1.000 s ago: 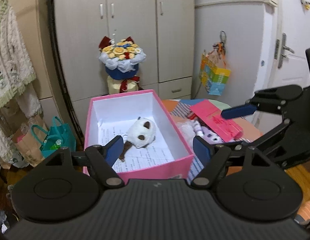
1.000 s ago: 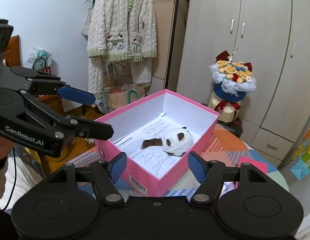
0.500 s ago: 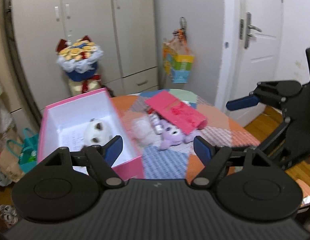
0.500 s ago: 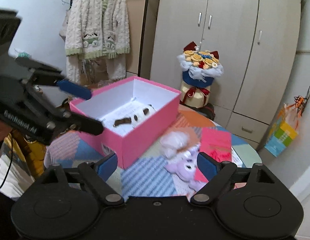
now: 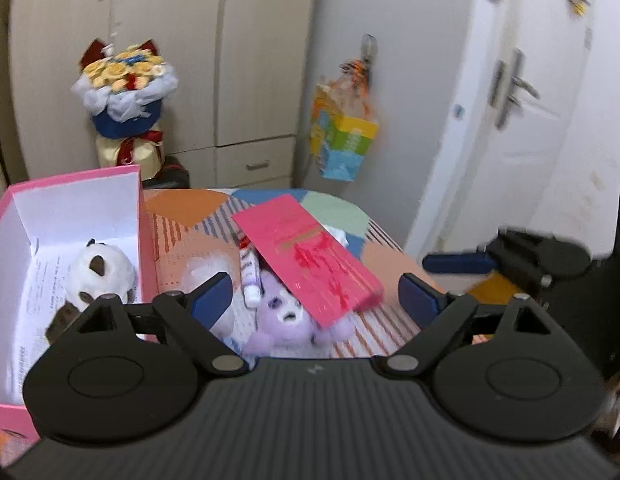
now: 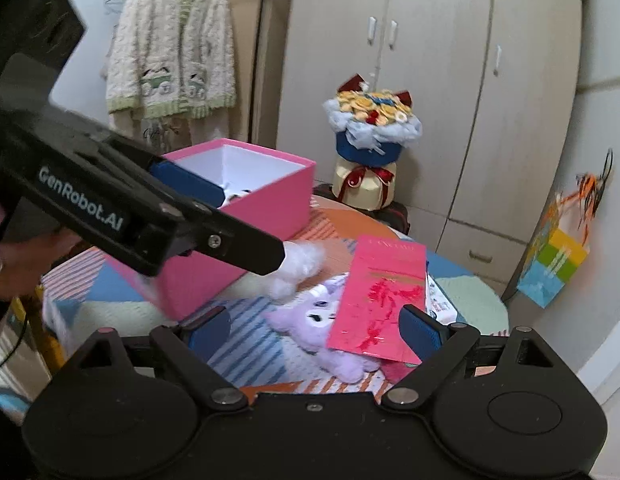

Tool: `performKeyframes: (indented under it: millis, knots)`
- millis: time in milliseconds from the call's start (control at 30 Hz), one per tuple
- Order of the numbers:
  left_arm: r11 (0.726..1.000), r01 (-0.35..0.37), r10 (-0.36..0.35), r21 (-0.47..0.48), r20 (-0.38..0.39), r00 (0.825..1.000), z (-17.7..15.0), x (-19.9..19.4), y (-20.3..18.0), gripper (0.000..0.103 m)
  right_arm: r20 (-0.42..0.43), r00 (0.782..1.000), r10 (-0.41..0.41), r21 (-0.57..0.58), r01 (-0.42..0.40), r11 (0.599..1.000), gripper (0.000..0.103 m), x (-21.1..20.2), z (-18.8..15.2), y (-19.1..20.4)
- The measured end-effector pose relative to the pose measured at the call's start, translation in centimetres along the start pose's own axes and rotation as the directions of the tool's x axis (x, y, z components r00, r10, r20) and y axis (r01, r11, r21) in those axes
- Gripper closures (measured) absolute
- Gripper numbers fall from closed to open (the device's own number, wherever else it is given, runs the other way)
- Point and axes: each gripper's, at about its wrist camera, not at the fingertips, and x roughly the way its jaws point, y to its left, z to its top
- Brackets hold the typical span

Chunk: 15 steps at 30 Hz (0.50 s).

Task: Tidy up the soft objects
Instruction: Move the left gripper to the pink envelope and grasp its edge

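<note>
Purple plush toy [image 5: 284, 326]: lying on the patchwork table [image 5: 182, 208], just beside the pink box [image 5: 148, 248], its upper part tucked under the pink card [image 5: 310, 264].

Left wrist view
- Change: the view has been swinging away from the box interior toward the loose items on the table; the box is now sitting at the left edge.
- Left gripper [image 5: 315, 298]: jaws standing wide, having just been opening further; nothing between the pads, which are framing the purple toy and the card's near corner from above.
- Panda plush [image 5: 100, 276]: already resting inside the box on a printed sheet.
- White fluffy item [image 5: 202, 270]: lying on the table between box wall and purple toy; blurred, shape unclear.
- Small tube [image 5: 250, 272]: lying beside the toy's head.
- Toy orientation: face turning up toward the camera, long axis running roughly toward the viewer, head end farther.

Right wrist view
- Right gripper [image 6: 315, 330]: jaws wide, having just been opening; empty, hovering over the purple plush toy [image 6: 321, 324].
- Pink card [image 6: 379, 300]: overlapping the toy's right side.
- Left gripper body [image 6: 150, 216]: crossing in front of the pink box [image 6: 246, 240].
- Toy orientation: long axis slanting from upper left to lower right.

Task reading: one soft thing is boxed; both tools appear to be lining up for the next pick, and the card is likely needing to come off first.
</note>
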Motion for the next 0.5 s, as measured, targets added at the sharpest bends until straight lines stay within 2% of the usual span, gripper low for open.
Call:
performKeyframes:
  millis: [67,133,167,300,400,467,500]
  knots:
    - [0.997,0.008,-0.006,-0.080,0.021,1.000,0.0,1.0,0.5,0.014,0.005,1.000,-0.029,0.005,0.029,1.000,0.010,1.6,-0.3,-0.9]
    - [0.995,0.002,0.003,-0.100,0.044,0.999,0.0,1.9,0.6,0.014,0.036,0.994,-0.105,-0.035,0.106,0.994,0.010,2.5,-1.0,-0.9]
    - [0.995,-0.005,0.010,-0.101,0.049,0.999,0.0,2.3,0.6,0.014,0.059,0.991,-0.116,-0.058,0.120,0.991,0.010,3.0,-1.4,-0.9]
    - [0.990,-0.017,0.021,-0.138,0.032,0.999,-0.1,5.0,0.9,0.015,0.032,0.997,-0.068,-0.030,0.069,0.997,0.010,5.1,-2.1,-2.4]
    - [0.981,-0.041,0.045,-0.190,0.015,0.999,-0.2,7.1,1.5,0.021,0.019,0.997,-0.069,-0.011,0.069,0.998,0.010,6.9,-2.5,-2.9]
    - [0.975,-0.040,0.042,-0.217,0.001,0.999,-0.2,8.5,1.9,0.033,0.010,0.997,-0.073,-0.011,0.073,0.997,0.010,8.3,-2.6,-3.1]
    - [0.972,-0.035,0.033,-0.234,-0.011,0.999,-0.3,9.3,2.1,0.036,0.005,0.997,-0.074,-0.012,0.074,0.997,0.010,8.9,-2.7,-3.3]
